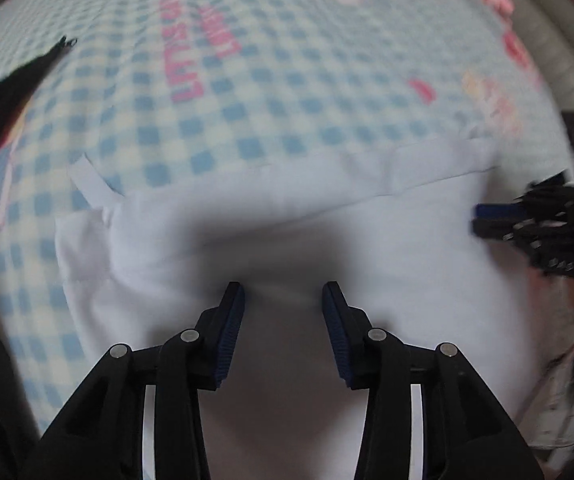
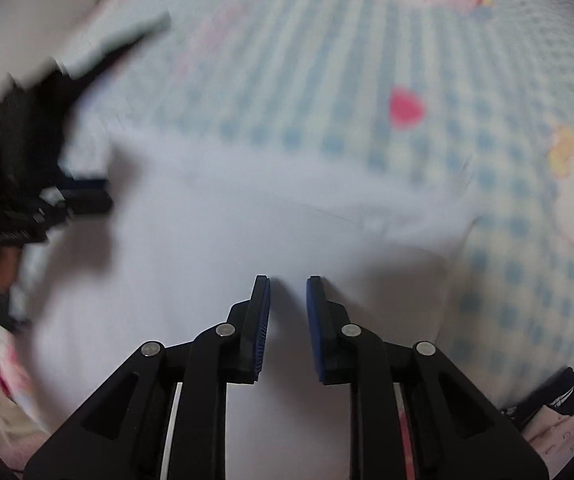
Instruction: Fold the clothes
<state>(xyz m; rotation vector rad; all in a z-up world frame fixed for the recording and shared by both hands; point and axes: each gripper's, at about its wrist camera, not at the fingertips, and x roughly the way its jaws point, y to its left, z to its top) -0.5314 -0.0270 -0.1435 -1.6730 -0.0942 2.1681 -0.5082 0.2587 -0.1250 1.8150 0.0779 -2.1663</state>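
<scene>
A white garment [image 1: 327, 240] lies spread on a bed under a blue-checked cartoon sheet [image 1: 247, 80]. The left gripper [image 1: 283, 292] hovers over the cloth with its jaws wide apart and nothing between them. The right gripper [image 2: 288, 284] hangs over the same cloth, jaws narrowly parted, also empty. A dark garment [image 1: 3, 96] lies at the sheet's left edge.

A blue-and-white checked bedsheet printed with pink cartoon figures and pink lettering [image 1: 271, 92] fills nearly all of both views and serves as the work surface. Beyond its far right edge in the left wrist view runs a pale ribbed band [image 1: 567, 64], too blurred to identify. Soft, even light leaves only dull shadows.
</scene>
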